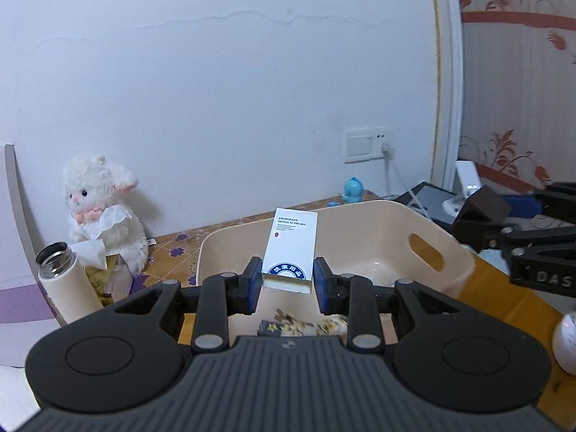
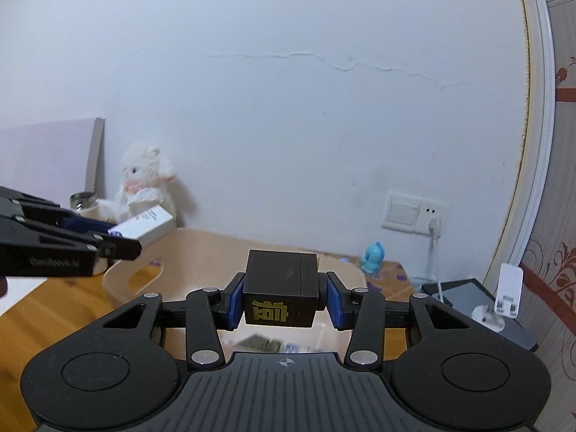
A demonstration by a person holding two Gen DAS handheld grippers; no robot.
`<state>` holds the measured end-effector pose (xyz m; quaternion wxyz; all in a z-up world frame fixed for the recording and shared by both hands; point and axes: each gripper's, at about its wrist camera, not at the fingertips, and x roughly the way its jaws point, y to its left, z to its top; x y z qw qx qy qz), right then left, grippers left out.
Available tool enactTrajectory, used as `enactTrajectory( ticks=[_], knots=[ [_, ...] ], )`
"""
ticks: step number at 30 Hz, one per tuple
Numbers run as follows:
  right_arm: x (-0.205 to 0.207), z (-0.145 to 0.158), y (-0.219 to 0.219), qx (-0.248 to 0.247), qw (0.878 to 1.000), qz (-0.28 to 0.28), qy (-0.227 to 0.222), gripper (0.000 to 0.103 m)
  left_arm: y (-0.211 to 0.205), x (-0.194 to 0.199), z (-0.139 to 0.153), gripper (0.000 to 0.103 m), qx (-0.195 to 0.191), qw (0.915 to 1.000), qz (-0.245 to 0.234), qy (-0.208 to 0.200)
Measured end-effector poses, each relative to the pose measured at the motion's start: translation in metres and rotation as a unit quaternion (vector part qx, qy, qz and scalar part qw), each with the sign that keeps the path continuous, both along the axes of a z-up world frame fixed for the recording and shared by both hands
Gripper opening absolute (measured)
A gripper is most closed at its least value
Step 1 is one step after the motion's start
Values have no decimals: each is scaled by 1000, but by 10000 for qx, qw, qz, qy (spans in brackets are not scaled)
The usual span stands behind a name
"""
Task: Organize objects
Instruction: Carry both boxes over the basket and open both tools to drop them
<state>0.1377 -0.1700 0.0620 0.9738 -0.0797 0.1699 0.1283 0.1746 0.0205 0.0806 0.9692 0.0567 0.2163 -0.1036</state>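
My left gripper [image 1: 287, 280] is shut on a white hotel-supplies box [image 1: 292, 248] and holds it upright above the cream plastic basket [image 1: 446, 248]. My right gripper [image 2: 284, 297] is shut on a dark brown box [image 2: 280, 288] with a gold character, held above the same basket [image 2: 122, 280]. The brown box also shows in the left wrist view [image 1: 480, 214] at the right; the white box shows in the right wrist view [image 2: 147, 226] at the left. Small packets [image 1: 298, 324] lie in the basket's bottom.
A white plush lamb [image 1: 100, 208], a tissue box [image 1: 108, 273] and a white flask [image 1: 66, 280] stand at the back left. A blue figurine [image 1: 352, 189], a wall socket [image 1: 367, 144], a tablet [image 2: 478, 306] and a white stand [image 2: 504, 295] are at the right. A white round object [image 1: 567, 338] sits on the wooden table.
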Motion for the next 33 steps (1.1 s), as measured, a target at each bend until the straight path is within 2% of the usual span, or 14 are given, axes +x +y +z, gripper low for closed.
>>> enactTrajectory(
  ticks=[6,9,13,17,20,24,26,28,29,30,31,33],
  knots=[
    [35,2,11,-371,9993,-70,44,42,-20,48,-7,32,232,9991,45,352],
    [60,-6,13,-408,9986,-122,312,42,-30,73,-21,33,373,9960,152,801],
    [86,-23,17,-544,9957,-159,727,42,-41,102,-44,33,502,9892,252,1357],
    [107,-44,20,-716,9905,-194,1158,42,-42,126,-66,33,406,9795,339,1943],
    [118,-56,22,-751,9865,-196,1441,42,-41,134,-80,33,524,9731,450,2196],
    [125,-66,25,-835,9830,-187,1622,42,-34,137,-82,34,409,9713,479,2293],
    [126,-68,27,-864,9823,-201,1647,47,-32,136,-80,34,380,9720,496,2265],
    [124,-67,27,-812,9834,-228,1608,52,-32,135,-77,45,411,9727,539,2219],
    [122,-65,27,-776,9841,-247,1582,55,-32,133,-74,60,424,9741,572,2147],
    [120,-62,26,-763,9847,-287,1540,65,-33,130,-71,67,436,9763,606,2031],
    [117,-58,26,-759,9857,-329,1468,73,-33,125,-66,68,438,9789,609,1898],
    [111,-51,25,-734,9877,-317,1343,74,-34,119,-56,70,413,9819,589,1749]
  ],
)
